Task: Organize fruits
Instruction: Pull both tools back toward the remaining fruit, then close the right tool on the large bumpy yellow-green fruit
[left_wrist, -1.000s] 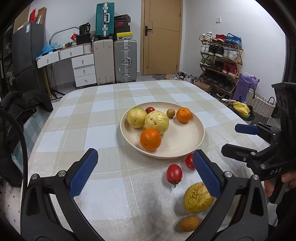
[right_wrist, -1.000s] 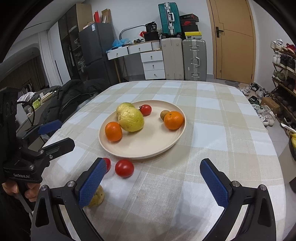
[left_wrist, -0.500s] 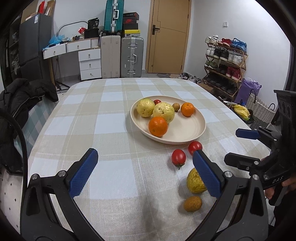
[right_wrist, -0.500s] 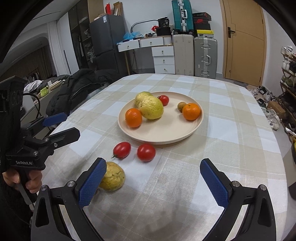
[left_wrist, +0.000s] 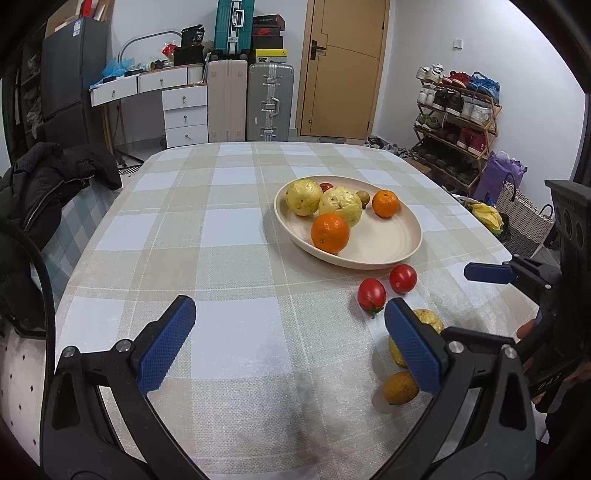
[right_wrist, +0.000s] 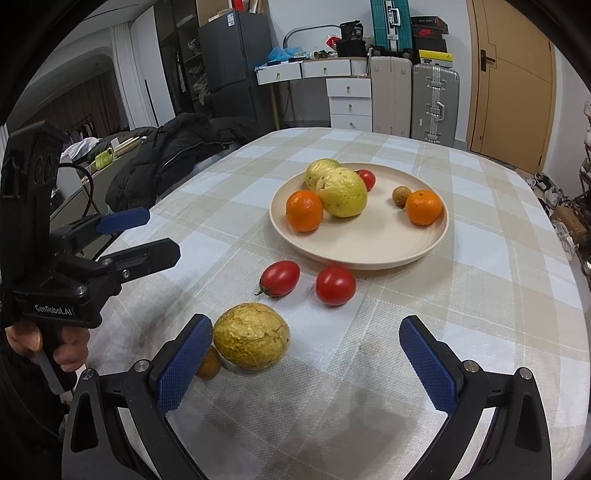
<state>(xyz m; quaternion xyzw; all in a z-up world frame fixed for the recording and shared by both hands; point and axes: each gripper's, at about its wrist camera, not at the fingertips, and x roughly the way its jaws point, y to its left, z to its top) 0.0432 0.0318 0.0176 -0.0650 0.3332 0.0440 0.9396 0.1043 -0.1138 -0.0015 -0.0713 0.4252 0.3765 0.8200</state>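
A cream plate (left_wrist: 391, 254) (right_wrist: 369, 254) on the checked tablecloth holds two yellow-green guavas (right_wrist: 343, 192), two oranges (right_wrist: 304, 210), a small brown fruit (right_wrist: 401, 192) and a red tomato (right_wrist: 366, 179). Two red tomatoes (right_wrist: 279, 277) (right_wrist: 335, 285) lie on the cloth in front of the plate. Nearer lie a wrinkled yellow passion fruit (right_wrist: 252, 335) (left_wrist: 428, 321) and a small orange-brown fruit (left_wrist: 400, 387). My left gripper (left_wrist: 291, 347) is open and empty, left of these fruits. My right gripper (right_wrist: 306, 354) is open and empty; the passion fruit lies just inside its left finger.
A black jacket (left_wrist: 48, 184) hangs on a chair at the table's left side. Suitcases (left_wrist: 269, 101), drawers and a door stand at the back. A shoe rack (left_wrist: 458, 110) and baskets stand to the right of the table.
Both grippers have drawn back from the plate, toward the near table edge; the left view has also swung left. The loose fruits now show fully. Both stay open.
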